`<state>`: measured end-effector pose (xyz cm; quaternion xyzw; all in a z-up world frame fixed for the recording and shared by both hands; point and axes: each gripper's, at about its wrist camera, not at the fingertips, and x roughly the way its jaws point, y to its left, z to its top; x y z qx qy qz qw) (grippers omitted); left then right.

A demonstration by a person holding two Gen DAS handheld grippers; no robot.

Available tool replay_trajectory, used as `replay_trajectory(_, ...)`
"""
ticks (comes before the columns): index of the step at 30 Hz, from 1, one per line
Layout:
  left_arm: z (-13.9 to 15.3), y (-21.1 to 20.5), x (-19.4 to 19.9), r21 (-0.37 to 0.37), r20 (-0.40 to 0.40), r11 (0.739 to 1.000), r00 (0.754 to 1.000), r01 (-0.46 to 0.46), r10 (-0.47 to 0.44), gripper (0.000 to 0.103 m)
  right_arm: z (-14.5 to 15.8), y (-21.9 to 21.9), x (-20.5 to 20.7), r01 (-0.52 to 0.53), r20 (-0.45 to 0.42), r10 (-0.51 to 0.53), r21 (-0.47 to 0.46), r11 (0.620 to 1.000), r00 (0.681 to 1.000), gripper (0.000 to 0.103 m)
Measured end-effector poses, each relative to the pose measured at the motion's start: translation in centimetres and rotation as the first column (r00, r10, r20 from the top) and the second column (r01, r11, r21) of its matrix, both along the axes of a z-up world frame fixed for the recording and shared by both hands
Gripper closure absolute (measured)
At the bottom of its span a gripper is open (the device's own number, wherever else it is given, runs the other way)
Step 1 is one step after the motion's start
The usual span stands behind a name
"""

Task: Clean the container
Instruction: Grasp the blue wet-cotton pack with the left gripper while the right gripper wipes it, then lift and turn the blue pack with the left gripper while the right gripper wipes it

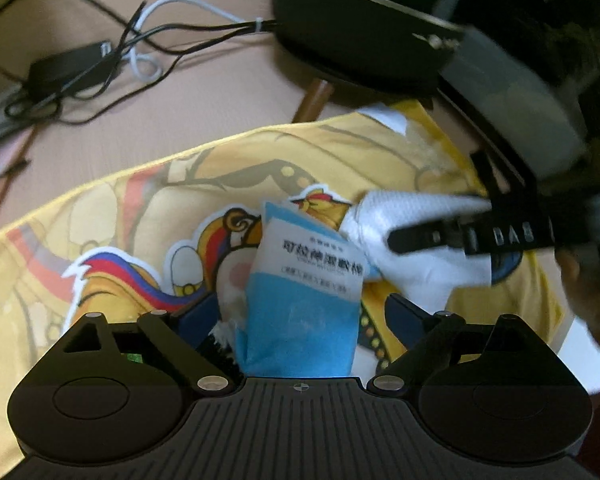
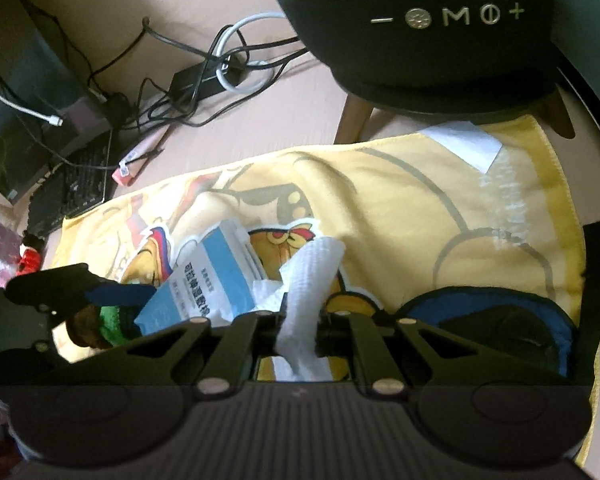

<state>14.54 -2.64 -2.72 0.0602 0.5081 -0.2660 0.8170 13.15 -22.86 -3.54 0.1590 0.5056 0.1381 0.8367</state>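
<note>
We see the blue-and-white wet-wipe packet [image 1: 300, 288] held between the fingers of our left tool [image 1: 298, 312], clenched on its lower part, above the yellow cartoon-print cloth [image 1: 120, 208] spread on the pinkish worktop [image 1: 204, 92]. Our right tool [image 2: 300, 320] is clamped on a white wipe [image 2: 314, 276] that reaches up just beside the packet's open top. At the cloth's near right edge lies a dark blue-rimmed container [image 2: 496, 320]. Behind the cloth stands a black speaker [image 2: 420, 28] on wooden legs, and tangled cables [image 2: 204, 76] with a power adapter lie well apart to the left.
</note>
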Motion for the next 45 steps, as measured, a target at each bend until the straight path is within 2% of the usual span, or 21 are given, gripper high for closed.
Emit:
replay_trajectory(6, -1.1, -1.0, -0.2, 0.056, 0.026, 0.997, 0.998, 0.058, -0.060, 0.006, 0.8, -0.8, 0.3, 0.023, 0.021, -0.023, 0.006, 1.000, 1.000, 0.095)
replay_trajectory(7, -1.3, -1.1, 0.0, 0.059, 0.034, 0.997, 0.998, 0.058, -0.060, 0.012, 1.1, -1.0, 0.3, 0.028, 0.028, -0.028, 0.006, 1.000, 0.999, 0.095)
replay_trajectory(9, -2.1, -1.5, 0.4, 0.073, 0.018, 0.995, 0.998, 0.064, -0.065, 0.045, 1.6, -1.4, 0.1, 0.037, 0.048, -0.037, 0.012, 0.999, 0.998, 0.095)
replay_trajectory(11, -2.0, -1.4, 0.7, 0.026, -0.020, 0.998, 0.999, 0.051, -0.051, 0.046, 2.6, -1.8, -0.1, 0.049, 0.080, -0.051, 0.032, 0.998, 0.995, 0.095)
replay_trajectory(12, -1.9, -0.7, 1.3, -0.069, -0.091, 0.997, 0.995, 0.024, -0.030, 0.046, 3.0, -1.9, -0.2, 0.051, 0.093, -0.056, 0.047, 0.998, 0.994, 0.095)
replay_trajectory(13, -1.9, 0.2, 2.0, -0.191, -0.182, 0.981, 0.983, -0.027, -0.008, 0.046, 3.5, -2.1, -0.3, 0.049, 0.105, -0.058, 0.082, 0.995, 0.993, 0.095)
replay_trajectory(14, -2.1, 1.3, 2.7, -0.315, -0.276, 0.943, 0.961, -0.102, 0.012, 0.046, 4.0, -2.3, -0.3, 0.046, 0.115, -0.060, 0.120, 0.992, 0.992, 0.095)
replay_trajectory(16, -2.7, 3.2, 3.6, -0.445, -0.393, 0.866, 0.919, -0.229, 0.041, 0.046, 4.7, -2.2, -0.5, -0.004, 0.124, -0.025, 0.233, 0.972, 0.992, 0.095)
replay_trajectory(17, -3.0, 3.9, 3.9, -0.453, -0.411, 0.850, 0.909, -0.270, 0.070, 0.046, 4.5, -1.7, -0.5, -0.035, 0.110, 0.003, 0.284, 0.958, 0.994, 0.095)
replay_trajectory(20, -4.1, 5.4, 4.4, -0.394, -0.441, 0.846, 0.881, -0.360, 0.170, 0.046, 3.4, 0.2, -0.5, -0.111, 0.059, 0.095, 0.401, 0.910, 0.994, 0.095)
replay_trajectory(25, -5.3, 7.9, 4.9, -0.477, -0.563, 0.707, 0.799, -0.522, 0.210, 0.046, 1.6, 2.4, -0.5, -0.128, 0.026, 0.126, 0.336, 0.933, 0.992, 0.095)
replay_trajectory(27, -5.8, 8.6, 5.0, -0.482, -0.599, 0.668, 0.770, -0.568, 0.222, 0.047, 1.6, 1.9, -0.2, -0.113, 0.012, 0.115, 0.318, 0.941, 0.993, 0.095)
replay_trajectory(31, -5.7, 8.9, 5.0, -0.463, -0.606, 0.665, 0.757, -0.586, 0.245, 0.047, 0.9, 1.3, 0.0, -0.078, -0.021, 0.085, 0.235, 0.969, 0.996, 0.095)
replay_trajectory(34, -5.9, 9.6, 5.1, -0.480, -0.633, 0.626, 0.737, -0.614, 0.237, 0.047, 0.0, 0.9, 0.0, -0.043, -0.046, 0.050, 0.142, 0.989, 0.998, 0.095)
replay_trajectory(36, -6.0, 9.7, 5.2, -0.487, -0.639, 0.617, 0.734, -0.617, 0.230, 0.046, -0.1, 0.4, 0.1, -0.028, -0.046, 0.034, 0.114, 0.993, 0.998, 0.095)
replay_trajectory(38, -5.6, 9.5, 5.2, -0.484, -0.619, 0.645, 0.753, -0.591, 0.225, 0.046, 0.1, -0.2, 0.2, -0.015, -0.037, 0.020, 0.111, 0.994, 0.999, 0.095)
replay_trajectory(41, -4.1, 8.4, 5.0, -0.446, -0.518, 0.741, 0.820, -0.502, 0.244, 0.047, 1.0, -0.9, 0.4, -0.007, -0.004, 0.007, 0.098, 0.995, 1.000, 0.095)
replay_trajectory(42, -3.2, 7.5, 4.9, -0.407, -0.444, 0.798, 0.860, -0.444, 0.252, 0.047, 1.3, -0.9, 0.5, -0.005, 0.008, 0.004, 0.096, 0.995, 1.000, 0.095)
replay_trajectory(43, -1.9, 6.1, 4.7, -0.329, -0.320, 0.873, 0.912, -0.359, 0.255, 0.047, 1.7, -0.9, 0.7, -0.003, 0.020, 0.001, 0.104, 0.995, 1.000, 0.095)
replay_trajectory(44, -1.0, 4.5, 4.1, -0.214, -0.168, 0.939, 0.957, -0.270, 0.237, 0.047, 2.1, -1.0, 0.8, -0.001, 0.032, -0.002, 0.114, 0.994, 0.999, 0.095)
replay_trajectory(45, -0.1, 2.8, 3.4, -0.074, -0.010, 0.979, 0.982, -0.189, 0.189, 0.047, 2.4, -0.9, 1.1, -0.007, 0.039, 0.001, 0.135, 0.991, 0.999, 0.095)
